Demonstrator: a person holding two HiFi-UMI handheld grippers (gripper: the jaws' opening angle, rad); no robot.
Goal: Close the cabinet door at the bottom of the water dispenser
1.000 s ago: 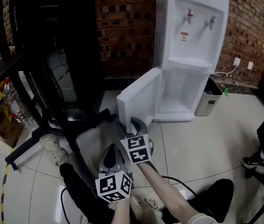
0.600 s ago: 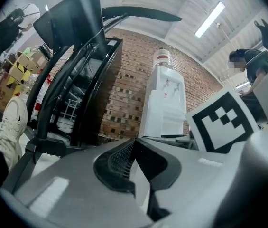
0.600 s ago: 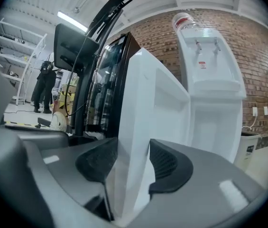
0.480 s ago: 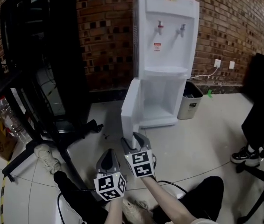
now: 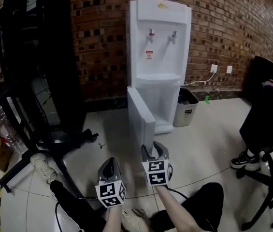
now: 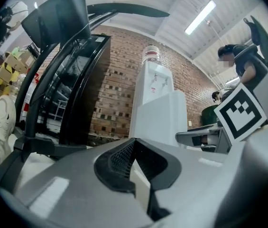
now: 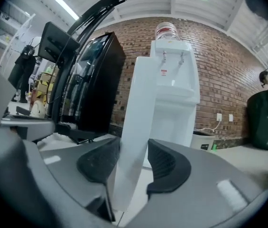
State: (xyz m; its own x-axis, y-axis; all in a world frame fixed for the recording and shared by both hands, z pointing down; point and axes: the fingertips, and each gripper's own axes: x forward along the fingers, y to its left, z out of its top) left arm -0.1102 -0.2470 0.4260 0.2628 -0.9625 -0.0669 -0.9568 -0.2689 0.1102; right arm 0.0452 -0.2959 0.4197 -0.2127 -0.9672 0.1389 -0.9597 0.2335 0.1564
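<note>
The white water dispenser (image 5: 159,42) stands against the brick wall. Its bottom cabinet door (image 5: 141,120) is open and juts edge-on toward me. My right gripper (image 5: 154,148) is at the door's free lower edge. In the right gripper view that edge (image 7: 136,127) runs between the two pads (image 7: 169,165), which touch it on both sides while the jaws are closing. My left gripper (image 5: 108,164) hangs lower left of the door, apart from it. In the left gripper view its pads (image 6: 119,158) meet with nothing between them, and the door (image 6: 157,118) stands ahead.
A black glass-front cabinet (image 5: 35,57) and a chair base (image 5: 59,139) stand to the left. A grey bin (image 5: 187,105) sits right of the dispenser. A black chair (image 5: 266,129) and a person's shoe (image 5: 245,159) are at the right. Bottles (image 5: 1,129) lie far left.
The door has swung from angled leftward to edge-on toward me, with the right gripper staying on its edge. Both grippers shifted right and lower in view, and the head view lifted.
</note>
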